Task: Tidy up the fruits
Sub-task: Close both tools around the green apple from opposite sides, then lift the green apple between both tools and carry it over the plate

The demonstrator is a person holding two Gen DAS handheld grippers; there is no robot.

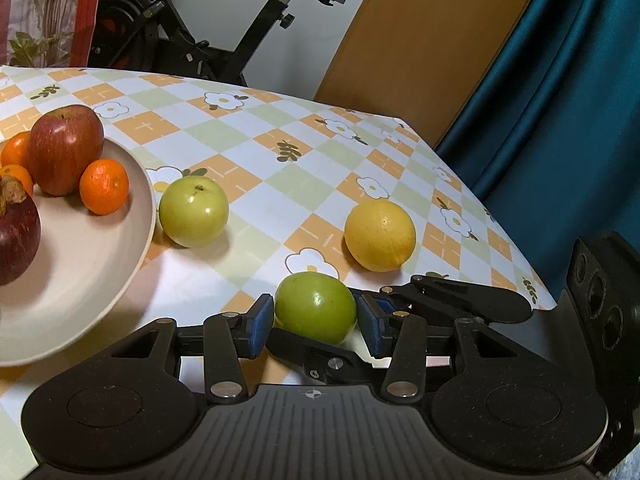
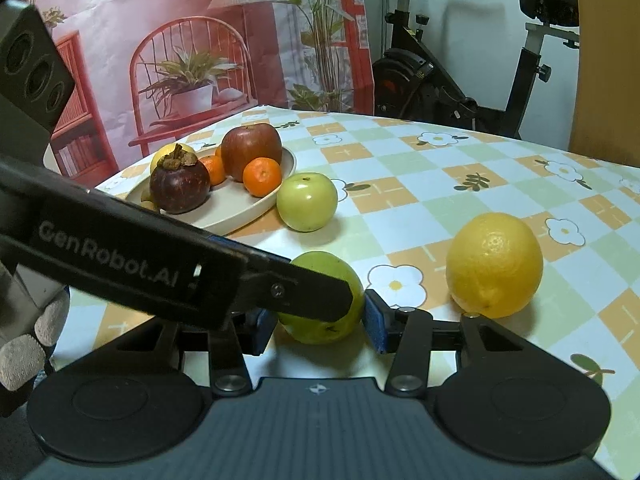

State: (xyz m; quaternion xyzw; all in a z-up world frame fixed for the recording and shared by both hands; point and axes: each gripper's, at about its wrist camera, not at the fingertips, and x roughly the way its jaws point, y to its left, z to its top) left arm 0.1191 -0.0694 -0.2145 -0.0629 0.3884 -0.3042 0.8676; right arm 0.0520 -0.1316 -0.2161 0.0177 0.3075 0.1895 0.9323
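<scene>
A dark green fruit (image 1: pixel 316 306) (image 2: pixel 316 264) lies near the table's front edge. My left gripper (image 1: pixel 316 326) has a blue pad against each side of it. My right gripper (image 2: pixel 320 330) also closes on it from the other side, its right pad touching the skin. One right finger (image 1: pixel 312 354) crosses under the fruit in the left wrist view. A left finger (image 2: pixel 280 288) covers part of the fruit in the right wrist view. A pale green apple (image 1: pixel 194 212) (image 2: pixel 306 202) sits beside the beige plate (image 1: pixel 148 216) (image 2: pixel 240 216). A yellow citrus (image 1: pixel 380 236) (image 2: pixel 494 266) lies further right.
The plate holds a red apple (image 1: pixel 66 148) (image 2: pixel 252 148), tangerines (image 1: pixel 104 186), a mangosteen (image 2: pixel 180 184) and a yellow fruit (image 2: pixel 168 154). The checked tablecloth (image 1: pixel 260 136) ends near a blue curtain (image 1: pixel 560 120). An exercise bike (image 2: pixel 460 80) stands behind. A gloved hand (image 2: pixel 24 352) shows at the left.
</scene>
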